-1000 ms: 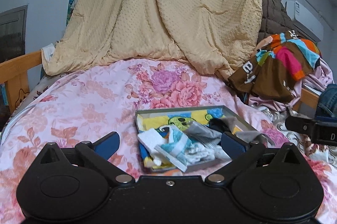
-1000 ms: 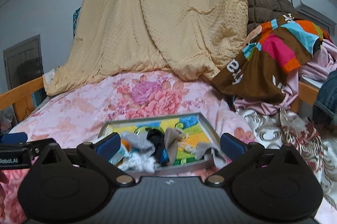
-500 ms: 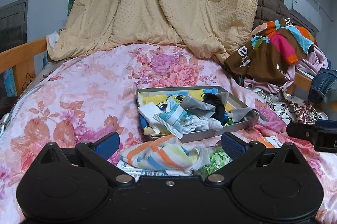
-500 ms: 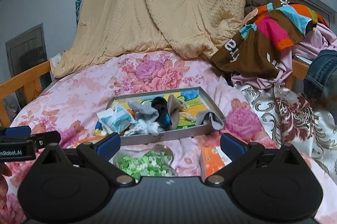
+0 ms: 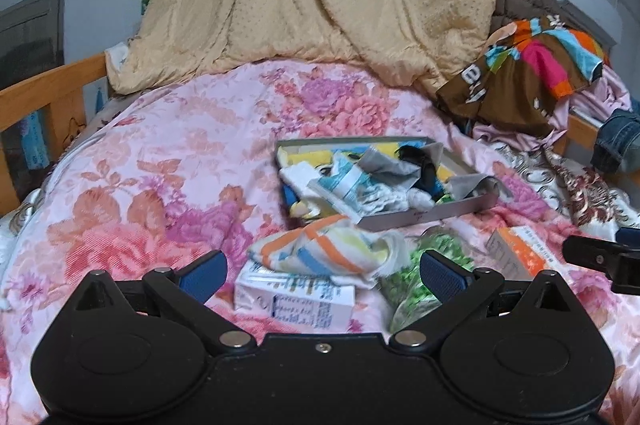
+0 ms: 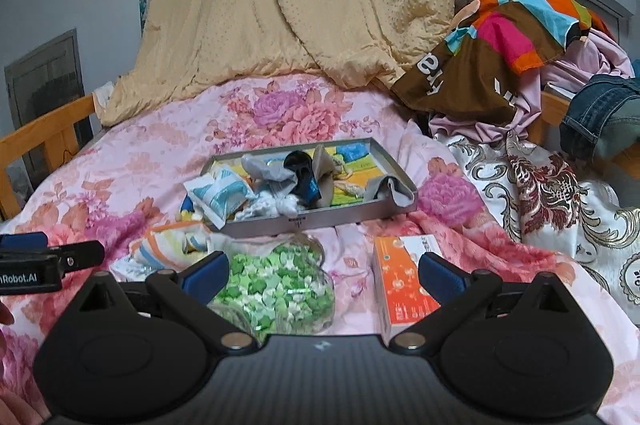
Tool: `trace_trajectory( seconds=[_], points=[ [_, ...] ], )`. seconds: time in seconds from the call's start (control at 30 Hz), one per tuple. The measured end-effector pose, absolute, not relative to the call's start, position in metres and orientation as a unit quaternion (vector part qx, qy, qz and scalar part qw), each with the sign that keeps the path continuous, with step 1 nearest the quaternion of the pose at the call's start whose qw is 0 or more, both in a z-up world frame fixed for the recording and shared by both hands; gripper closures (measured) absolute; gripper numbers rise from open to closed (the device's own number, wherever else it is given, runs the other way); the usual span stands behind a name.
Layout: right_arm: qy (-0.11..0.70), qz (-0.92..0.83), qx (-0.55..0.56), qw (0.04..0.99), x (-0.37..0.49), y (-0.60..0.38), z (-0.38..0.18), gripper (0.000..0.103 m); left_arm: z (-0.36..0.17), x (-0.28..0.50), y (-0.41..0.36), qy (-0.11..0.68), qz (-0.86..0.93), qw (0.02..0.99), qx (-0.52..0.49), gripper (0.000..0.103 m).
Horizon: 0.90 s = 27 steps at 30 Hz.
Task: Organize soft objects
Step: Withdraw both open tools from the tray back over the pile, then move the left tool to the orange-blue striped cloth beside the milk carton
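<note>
A grey tray (image 5: 424, 217) (image 6: 360, 215) on the floral bedspread holds several socks and small cloths, some hanging over its rim. A striped sock (image 5: 320, 255) (image 6: 168, 245) lies in front of the tray, on a white carton (image 5: 296, 299). My left gripper (image 5: 322, 271) is open and empty, just in front of the striped sock. My right gripper (image 6: 322, 271) is open and empty, above a clear bag of green stars (image 6: 280, 289) (image 5: 420, 273).
An orange and white box (image 6: 404, 285) (image 5: 516, 253) lies right of the bag. A yellow blanket (image 6: 300, 5) hangs at the back. Piled clothes (image 6: 500, 53) and jeans (image 6: 600, 121) lie at the right. A wooden bed rail (image 5: 44, 89) runs along the left.
Both grippers have pulled back and tilted down. The striped sock, carton, green bag and orange box have come into view in front of the tray. Both grippers stay open.
</note>
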State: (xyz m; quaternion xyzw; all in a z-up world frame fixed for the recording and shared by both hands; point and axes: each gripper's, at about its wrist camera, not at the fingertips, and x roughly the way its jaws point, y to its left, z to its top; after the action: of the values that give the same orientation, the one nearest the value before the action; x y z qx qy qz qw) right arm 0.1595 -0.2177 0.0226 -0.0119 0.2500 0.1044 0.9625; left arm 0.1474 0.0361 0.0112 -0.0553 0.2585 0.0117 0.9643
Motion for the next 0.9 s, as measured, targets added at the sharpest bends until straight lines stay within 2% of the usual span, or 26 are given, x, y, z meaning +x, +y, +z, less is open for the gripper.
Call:
trace_trajectory(
  seconds=[0.37, 0.9],
  points=[
    [0.303, 0.122, -0.038, 0.944, 0.162, -0.2, 0.006, 0.0, -0.004, 0.152, 0.053, 0.326, 0.05, 0.941, -0.081, 0.001],
    [0.336, 0.141, -0.07, 0.928, 0.161, -0.178, -0.011, 0.0, -0.012, 0.158, 0.051, 0.354, 0.054, 0.931, -0.068, 0.001]
  ],
)
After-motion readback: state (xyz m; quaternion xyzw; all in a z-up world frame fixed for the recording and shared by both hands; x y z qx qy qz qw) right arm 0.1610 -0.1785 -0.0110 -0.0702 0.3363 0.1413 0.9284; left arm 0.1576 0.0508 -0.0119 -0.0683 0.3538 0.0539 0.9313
